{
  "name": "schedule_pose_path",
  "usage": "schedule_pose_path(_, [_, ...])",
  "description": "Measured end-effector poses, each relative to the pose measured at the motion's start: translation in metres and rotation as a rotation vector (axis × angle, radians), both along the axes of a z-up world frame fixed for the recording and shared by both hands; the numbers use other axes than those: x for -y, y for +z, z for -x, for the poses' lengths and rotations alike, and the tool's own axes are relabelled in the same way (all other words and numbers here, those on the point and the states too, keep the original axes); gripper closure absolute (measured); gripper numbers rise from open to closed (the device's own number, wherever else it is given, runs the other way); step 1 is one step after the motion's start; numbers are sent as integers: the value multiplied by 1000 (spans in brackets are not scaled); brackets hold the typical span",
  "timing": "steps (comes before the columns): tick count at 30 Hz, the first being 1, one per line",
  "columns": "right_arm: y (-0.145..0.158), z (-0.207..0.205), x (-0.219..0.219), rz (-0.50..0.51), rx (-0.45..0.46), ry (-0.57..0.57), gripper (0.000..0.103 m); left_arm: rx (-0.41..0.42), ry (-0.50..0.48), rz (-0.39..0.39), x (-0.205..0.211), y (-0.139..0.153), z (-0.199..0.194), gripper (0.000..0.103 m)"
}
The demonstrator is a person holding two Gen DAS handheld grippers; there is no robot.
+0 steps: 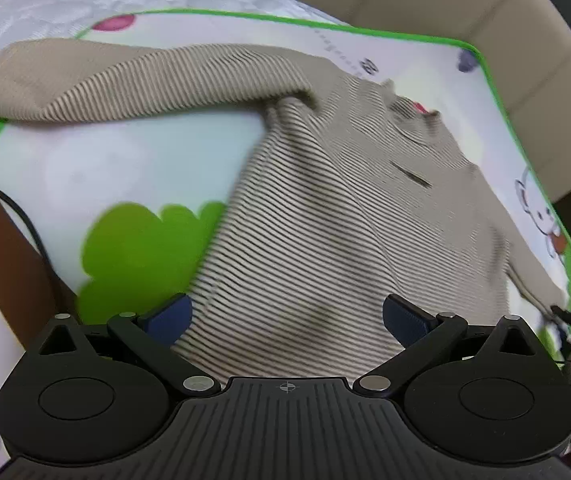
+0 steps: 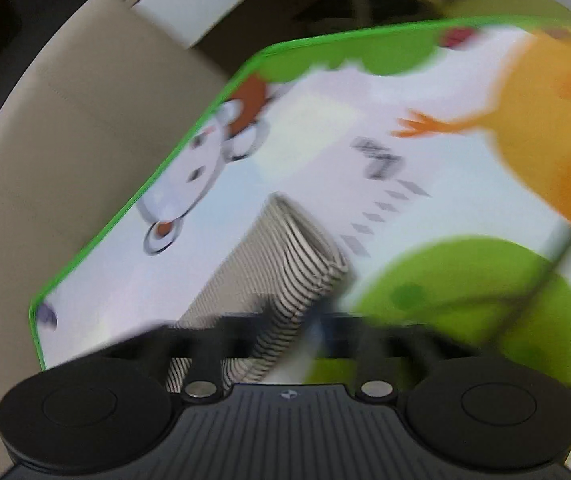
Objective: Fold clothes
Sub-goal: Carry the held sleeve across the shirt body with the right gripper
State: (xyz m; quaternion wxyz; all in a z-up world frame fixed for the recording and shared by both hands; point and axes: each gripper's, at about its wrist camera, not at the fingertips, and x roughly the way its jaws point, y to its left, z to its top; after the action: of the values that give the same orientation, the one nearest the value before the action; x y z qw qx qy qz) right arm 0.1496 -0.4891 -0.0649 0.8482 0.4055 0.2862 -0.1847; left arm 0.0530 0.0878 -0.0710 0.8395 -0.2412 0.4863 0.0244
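Cartoon-printed mat (image 1: 125, 152) carries the striped sweater (image 1: 305, 208), whose hem sits between the left gripper (image 1: 287, 316)'s spread fingers. Right gripper (image 2: 281, 332) blurs over a sleeve (image 2: 285, 248); its grip is unclear.

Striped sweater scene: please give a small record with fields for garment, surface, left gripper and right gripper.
garment: beige striped sweater, lying spread out, one sleeve stretched sideways to the mat edge
surface: cartoon play mat with green border
left gripper: left gripper open, fingers apart over the sweater body, gripping nothing
right gripper: right gripper blurred by motion; a sleeve end lies at the fingers, grip cannot be judged
background: beige cushioned seat beside the mat
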Motion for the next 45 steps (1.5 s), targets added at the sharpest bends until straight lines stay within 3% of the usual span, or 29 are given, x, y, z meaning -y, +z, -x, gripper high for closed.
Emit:
schedule_pose_path(4, [84,-26,-50,297,152,205,96,34,43,-37,-22,3,-11,0])
schedule_pose_path(6, [130,-34,-89,442,233,333,96,50,87,-16,-39,7,-14,0])
schedule_pose_path(9, [172,-36,-149,516,330,509,96,64,133,24,-58,12,-11,0])
schedule_pose_path(11, [183,-37,-190,524,365,615,96,66,142,57,-64,14,-9,0])
schedule_pose_path(15, [172,-38,-268,495,369,799,96,74,190,132,-83,16,-5,0])
schedule_pose_path(20, [130,-38,-338,512,298,947,96,76,260,175,-98,18,3,0])
schedule_pose_path(26, [94,-43,-379,536,224,1011,92,73,196,211,-89,13,-2,0])
schedule_pose_path(31, [88,-38,-388,496,235,1057,83,23,277,247,-102,-2,-2,0])
schedule_pose_path(34, [91,-29,-403,577,264,1123,82,27,301,279,-100,1,3,0])
schedule_pose_path(35, [92,-25,-409,608,277,1160,76,44,298,286,-100,5,5,0])
schedule_pose_path(38, [91,-10,-434,679,339,1320,61,112,338,222,-113,26,16,0])
schedule_pose_path(45, [37,39,-525,928,487,1693,60,238,615,-111,-167,66,46,0])
